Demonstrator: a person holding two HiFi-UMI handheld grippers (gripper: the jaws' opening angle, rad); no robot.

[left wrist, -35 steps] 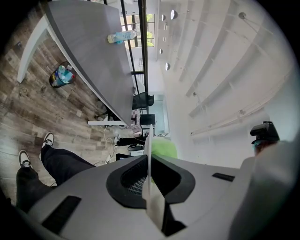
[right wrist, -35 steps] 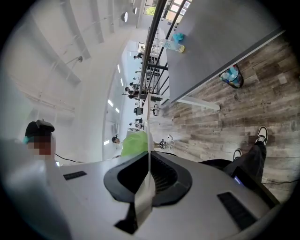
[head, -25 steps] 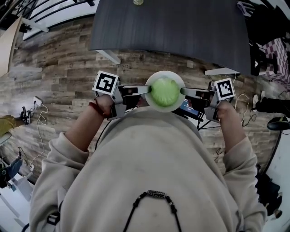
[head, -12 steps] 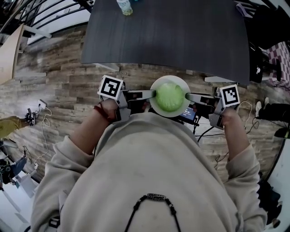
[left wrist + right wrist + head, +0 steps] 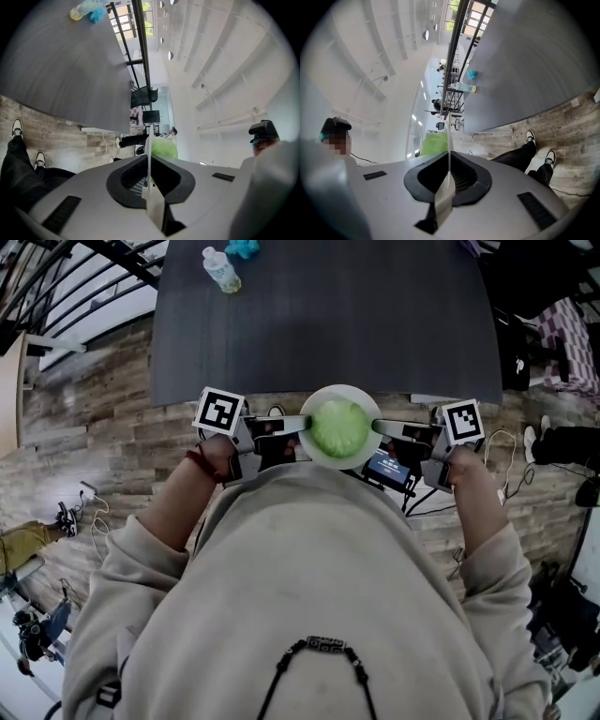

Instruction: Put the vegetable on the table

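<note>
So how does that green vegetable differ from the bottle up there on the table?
The vegetable is round and green; the bottle is slim and clear. The vegetable sits on a white plate held in the air; the bottle rests on the dark table, at its far side.

Far end of desk [image 5: 375,324] cut off at top edge. Beside bottle [image 5: 221,270], blue thing [image 5: 244,247]: clipped, too small to identify.

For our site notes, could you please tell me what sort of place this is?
Probably an open studio or lab-like hall: a large dark table on a wood-plank floor, loose cables along the floor, and a high white ceiling with tall windows.
</note>
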